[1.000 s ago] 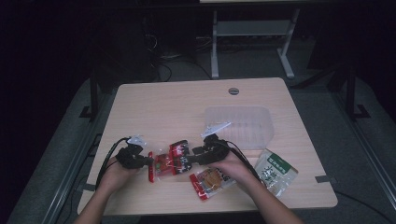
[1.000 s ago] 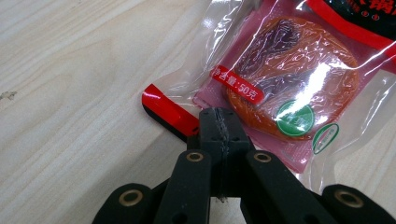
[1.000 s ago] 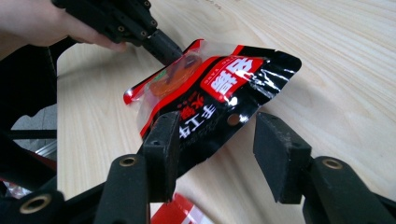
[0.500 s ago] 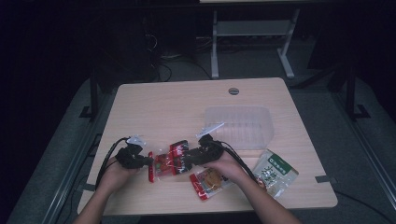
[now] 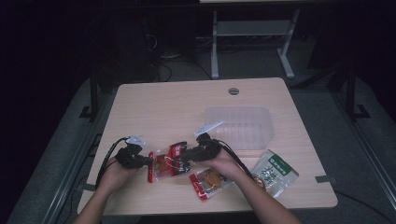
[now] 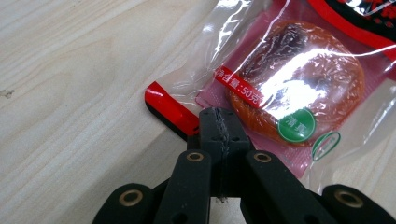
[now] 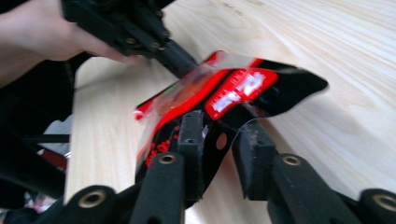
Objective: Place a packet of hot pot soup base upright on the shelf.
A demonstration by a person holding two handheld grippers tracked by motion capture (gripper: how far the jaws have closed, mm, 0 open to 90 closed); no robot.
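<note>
A clear snack packet (image 5: 167, 163) with red and black print and an orange-brown round snack (image 6: 294, 88) inside hangs between both grippers just above the table. My left gripper (image 6: 219, 126) is shut on the packet's red-edged corner, at the left in the high view (image 5: 148, 161). My right gripper (image 7: 222, 140) faces it from the right (image 5: 184, 153). Its jaws have just been closing, with the packet's black and red end (image 7: 233, 93) bent between them. A gap still shows between the pads. The left gripper (image 7: 173, 56) appears farther off in the right gripper view.
A clear plastic box (image 5: 240, 126) stands behind the right hand on the wooden table (image 5: 163, 107). A second red-edged snack packet (image 5: 210, 179) lies under the right wrist, and a green packet (image 5: 274, 171) lies to its right. A cable hole (image 5: 233, 90) sits near the far edge.
In the high view the right gripper has edged slightly left onto the packet's end. The left hand and the packet have stayed in place.
</note>
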